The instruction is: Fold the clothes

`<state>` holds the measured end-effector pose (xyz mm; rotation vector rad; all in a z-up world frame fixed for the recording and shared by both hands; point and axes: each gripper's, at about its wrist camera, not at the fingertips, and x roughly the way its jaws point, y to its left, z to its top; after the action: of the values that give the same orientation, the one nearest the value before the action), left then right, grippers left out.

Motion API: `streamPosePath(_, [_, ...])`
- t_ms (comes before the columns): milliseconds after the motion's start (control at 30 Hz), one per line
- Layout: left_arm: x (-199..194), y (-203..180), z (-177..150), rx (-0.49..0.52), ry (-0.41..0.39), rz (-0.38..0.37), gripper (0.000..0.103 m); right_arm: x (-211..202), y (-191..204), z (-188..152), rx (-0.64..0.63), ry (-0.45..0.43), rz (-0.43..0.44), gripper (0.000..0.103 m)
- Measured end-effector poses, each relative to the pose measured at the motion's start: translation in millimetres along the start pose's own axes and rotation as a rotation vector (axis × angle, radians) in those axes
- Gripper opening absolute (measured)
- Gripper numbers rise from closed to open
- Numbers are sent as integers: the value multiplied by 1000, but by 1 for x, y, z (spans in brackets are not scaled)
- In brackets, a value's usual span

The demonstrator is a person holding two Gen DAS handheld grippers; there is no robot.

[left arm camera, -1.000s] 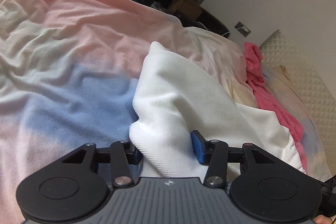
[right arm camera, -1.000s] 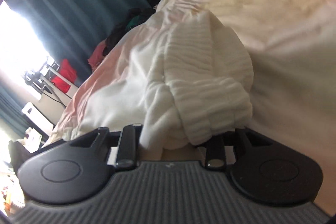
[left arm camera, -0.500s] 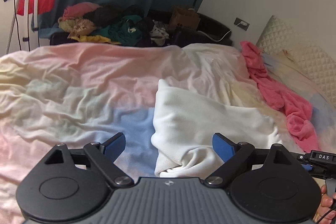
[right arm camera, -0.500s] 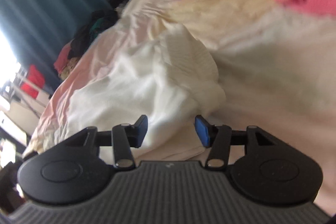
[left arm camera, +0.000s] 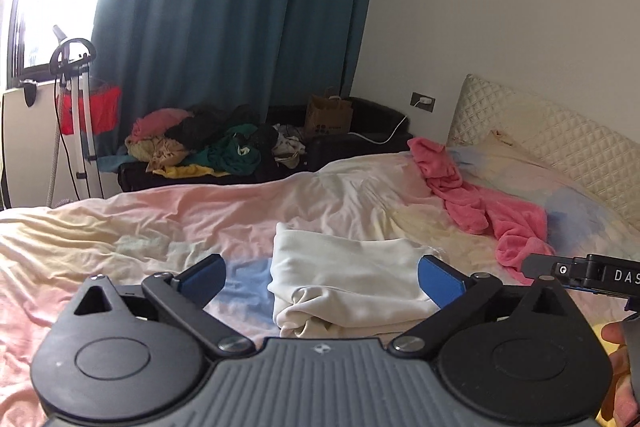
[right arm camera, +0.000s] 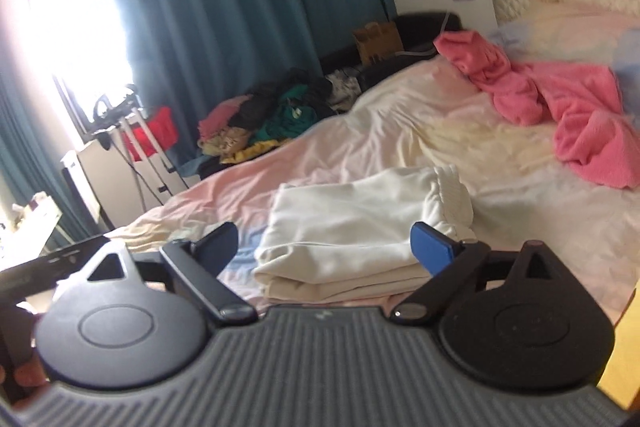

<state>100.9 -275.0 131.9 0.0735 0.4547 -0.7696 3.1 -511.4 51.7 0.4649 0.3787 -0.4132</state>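
Observation:
A white garment (left arm camera: 348, 275) lies folded into a flat stack on the pastel bedsheet (left arm camera: 180, 223), its ribbed cuff end to the right (right arm camera: 452, 195). My left gripper (left arm camera: 322, 277) hovers above and short of it, jaws wide open with nothing between the blue pads (left arm camera: 438, 281). My right gripper (right arm camera: 324, 243) is likewise lifted clear and open over the white garment (right arm camera: 352, 227), holding nothing. The right gripper's side (left arm camera: 584, 273) shows at the right edge of the left wrist view, with a hand beneath it.
A pink fleece garment (left arm camera: 480, 211) lies crumpled near the quilted headboard (left arm camera: 560, 139). A pile of mixed clothes (left arm camera: 208, 143) sits on a dark bench beyond the bed, by teal curtains (left arm camera: 240, 27). A paper bag (left arm camera: 330, 115) and a metal stand (left arm camera: 76, 107) stand farther back.
Both grippers let go of the white garment, opened wide and pulled back and up from it. The garment now rests folded on the bed.

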Motion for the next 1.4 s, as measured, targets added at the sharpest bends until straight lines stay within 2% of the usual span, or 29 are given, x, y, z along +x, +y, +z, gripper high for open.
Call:
streamPosePath(300, [-121,-42,-20,74,-119,12,103,-90,28,-25,-29,-61,58,94])
streamPosePath(500, [-182,-47,-38,29,-165,30,103,-133,42,-45,-77,-107,38,94])
streamPosePath(667, [-219,-49,-55,26,-180,42,103,-154,50,-64,-114,-108,38,94])
streamPosePath(967, [-245,-43,-79,23,-166,57,103,-171,66,-90,-172,-140,31,94])
streamPosePath(1233, [-245,-33,-95,3,-159,61,103,-170,75,-109,-205,-156,15,94])
streamPosePath(1400, [-240,-34,-99,23,-157,72,103,-163,75,-121,-214,-157,-16,94])
